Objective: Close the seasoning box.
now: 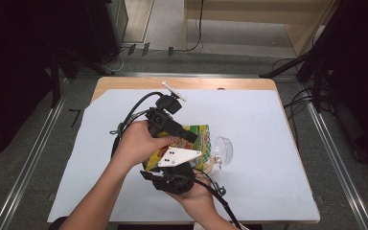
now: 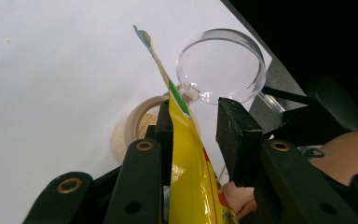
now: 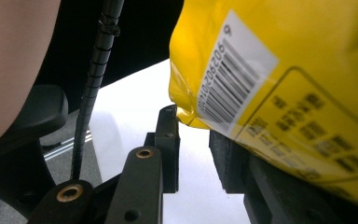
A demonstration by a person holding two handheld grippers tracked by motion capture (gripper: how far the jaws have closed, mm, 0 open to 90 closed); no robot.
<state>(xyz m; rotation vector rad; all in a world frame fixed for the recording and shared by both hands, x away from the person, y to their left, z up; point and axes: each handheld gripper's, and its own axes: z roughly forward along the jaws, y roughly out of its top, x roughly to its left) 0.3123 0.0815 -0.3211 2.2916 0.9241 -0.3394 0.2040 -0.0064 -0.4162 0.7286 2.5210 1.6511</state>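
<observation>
here, the left gripper [image 2: 193, 126], jaws part open, steadies the yellow bag [image 2: 191, 186] over the jar [image 2: 140, 122]; a slow, steady tilt seems wise.

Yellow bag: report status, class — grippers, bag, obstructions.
Left gripper jaws astride yellow bag edge, gap visible. Right gripper under bag, grip unclear. Open jar below bag, clear lid beside it.

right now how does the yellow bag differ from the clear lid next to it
The yellow bag is opaque, printed and soft; the clear lid is see-through, plain and rigid. The yellow bag is lifted off the sheet between the two grippers, while the clear lid stands up from the rim of the small jar of pale powder. The yellow bag is much larger than the clear lid. Both sit near the middle of the white sheet.
</observation>
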